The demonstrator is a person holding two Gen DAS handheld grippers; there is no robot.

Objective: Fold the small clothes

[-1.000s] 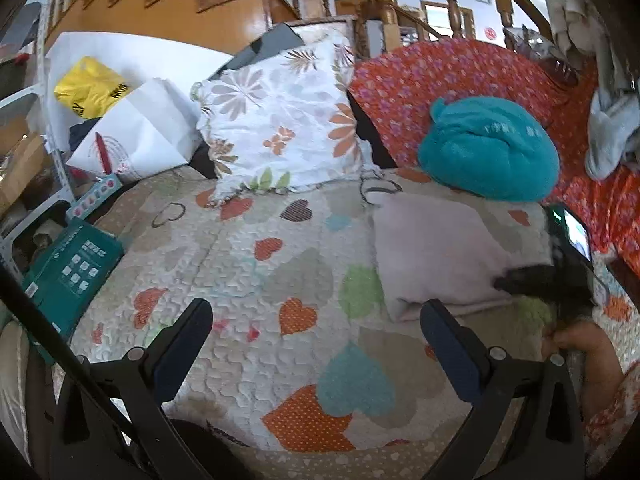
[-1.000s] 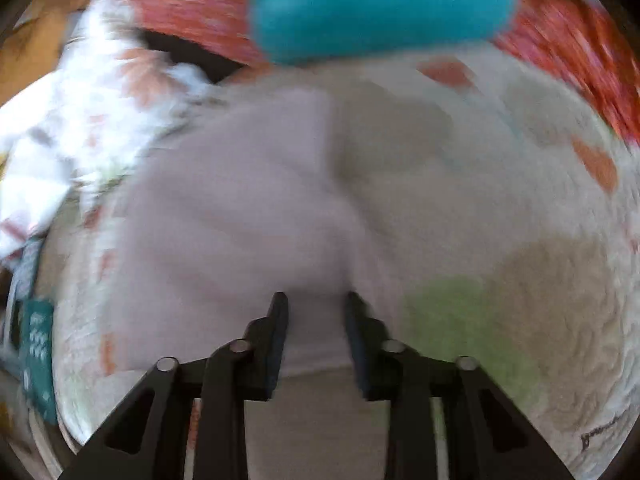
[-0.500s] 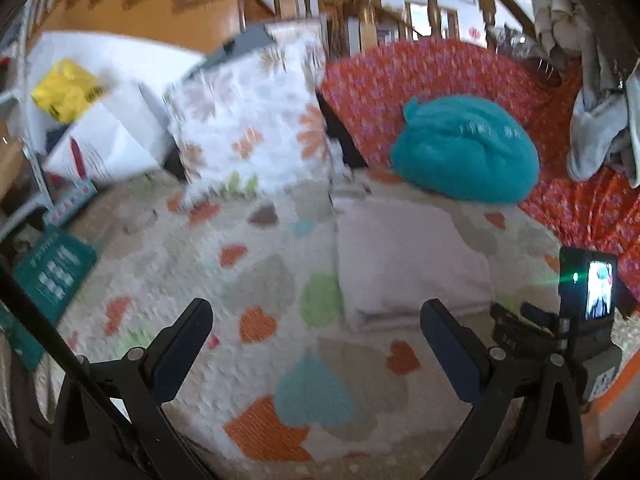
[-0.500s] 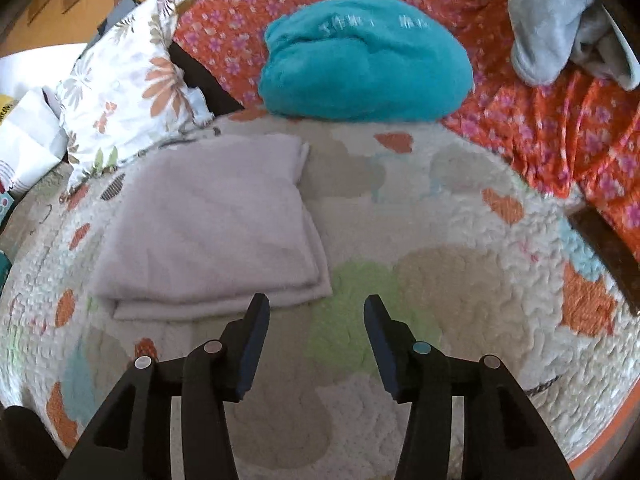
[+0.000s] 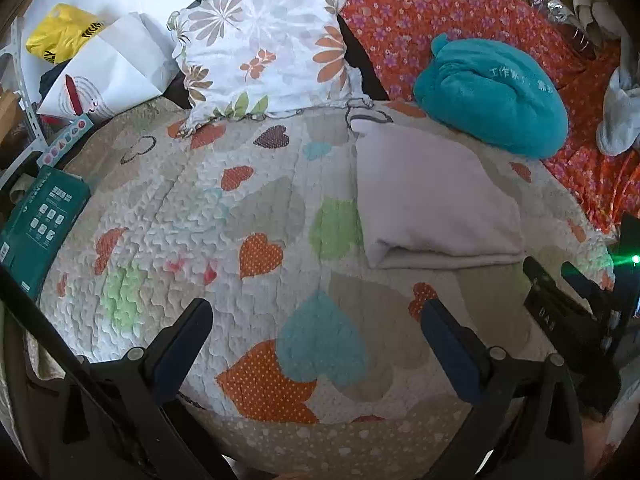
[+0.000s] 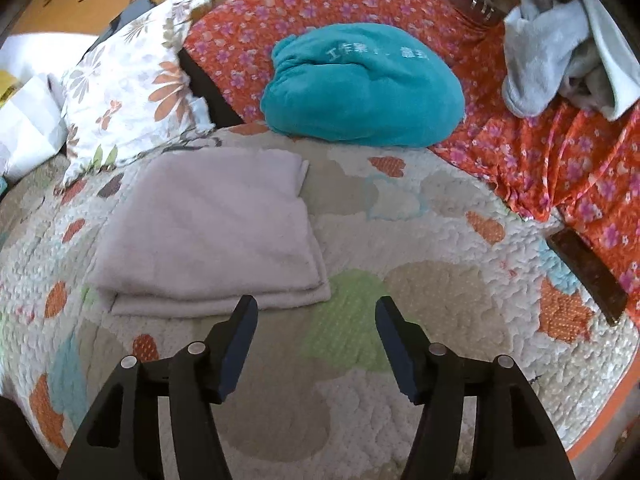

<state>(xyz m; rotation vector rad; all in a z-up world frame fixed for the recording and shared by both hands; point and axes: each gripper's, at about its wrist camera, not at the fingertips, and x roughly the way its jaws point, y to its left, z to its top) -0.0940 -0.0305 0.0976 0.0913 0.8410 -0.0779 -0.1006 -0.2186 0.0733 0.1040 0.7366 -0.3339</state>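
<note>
A pale lilac cloth (image 5: 432,196) lies folded into a flat rectangle on the heart-patterned quilt (image 5: 256,216); it also shows in the right wrist view (image 6: 208,232). My left gripper (image 5: 316,316) is open and empty, hovering over the quilt, near and left of the cloth. My right gripper (image 6: 314,312) is open and empty, just off the cloth's near right corner. Part of the right gripper shows in the left wrist view (image 5: 568,312) at the right edge.
A teal plush bundle (image 6: 360,88) sits behind the cloth on a red floral cover (image 6: 540,152). A floral pillow (image 5: 260,44), white bag (image 5: 108,68) and green box (image 5: 40,216) lie left. Grey clothes (image 6: 560,56) hang at far right.
My right gripper let go of the folded cloth, opened and drew back from it. The left gripper stayed open and shifted slightly.
</note>
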